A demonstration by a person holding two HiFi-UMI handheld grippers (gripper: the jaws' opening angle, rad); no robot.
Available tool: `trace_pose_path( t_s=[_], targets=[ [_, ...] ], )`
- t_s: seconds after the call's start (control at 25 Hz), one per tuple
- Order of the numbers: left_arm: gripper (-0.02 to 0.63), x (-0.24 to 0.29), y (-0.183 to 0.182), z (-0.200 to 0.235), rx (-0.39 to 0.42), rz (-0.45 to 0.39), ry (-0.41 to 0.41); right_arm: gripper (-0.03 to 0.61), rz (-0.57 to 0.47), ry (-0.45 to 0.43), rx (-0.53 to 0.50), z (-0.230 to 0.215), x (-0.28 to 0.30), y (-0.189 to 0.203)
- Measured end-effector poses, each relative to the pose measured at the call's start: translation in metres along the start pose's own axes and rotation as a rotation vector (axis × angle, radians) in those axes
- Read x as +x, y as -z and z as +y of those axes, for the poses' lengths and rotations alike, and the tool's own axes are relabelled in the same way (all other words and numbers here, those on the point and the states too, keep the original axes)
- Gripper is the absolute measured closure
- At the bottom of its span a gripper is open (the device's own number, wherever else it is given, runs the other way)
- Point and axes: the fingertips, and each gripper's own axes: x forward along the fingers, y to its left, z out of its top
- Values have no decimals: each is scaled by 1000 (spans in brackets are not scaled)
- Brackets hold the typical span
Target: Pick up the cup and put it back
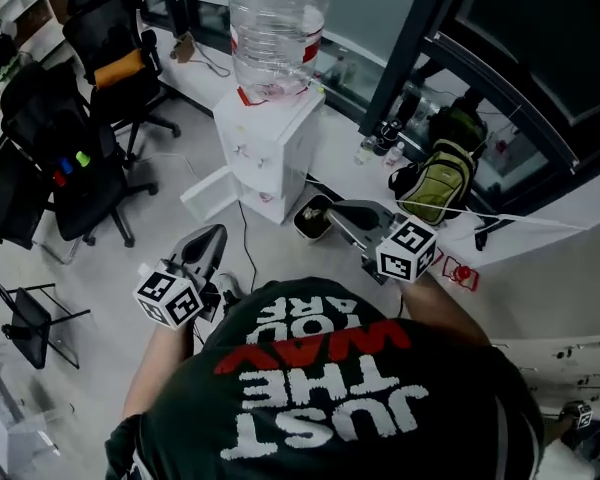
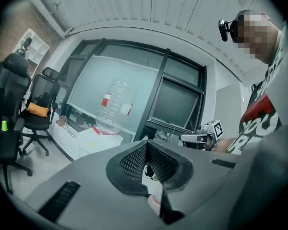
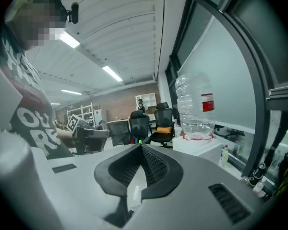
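Note:
I cannot make out a cup in any view. In the head view my left gripper is held out over the grey floor, its jaws together and nothing between them. My right gripper points toward a white water dispenser that carries a clear bottle. Its jaws also meet at the tip, with nothing held. The left gripper view shows the left gripper shut, with the bottle far ahead. In the right gripper view the right gripper is shut, the bottle to its right.
A dark round container sits on the floor by the dispenser, partly behind the right gripper. Black office chairs stand at the left. A green backpack and small bottles lie on the white ledge under the window.

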Motion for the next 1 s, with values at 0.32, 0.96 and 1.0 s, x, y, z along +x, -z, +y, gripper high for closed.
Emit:
trace_pose_path(
  t_s=[0.32, 0.96, 1.0],
  targets=[
    [606, 48, -43, 173, 31, 53, 118, 545, -17, 58, 25, -30, 171, -70],
    [606, 147, 87, 311, -7, 87, -56, 545, 266, -269, -171, -82, 344, -15],
    [606, 156, 107, 313, -8, 95, -95, 545, 282, -326, -183, -86, 347, -1]
  ],
)
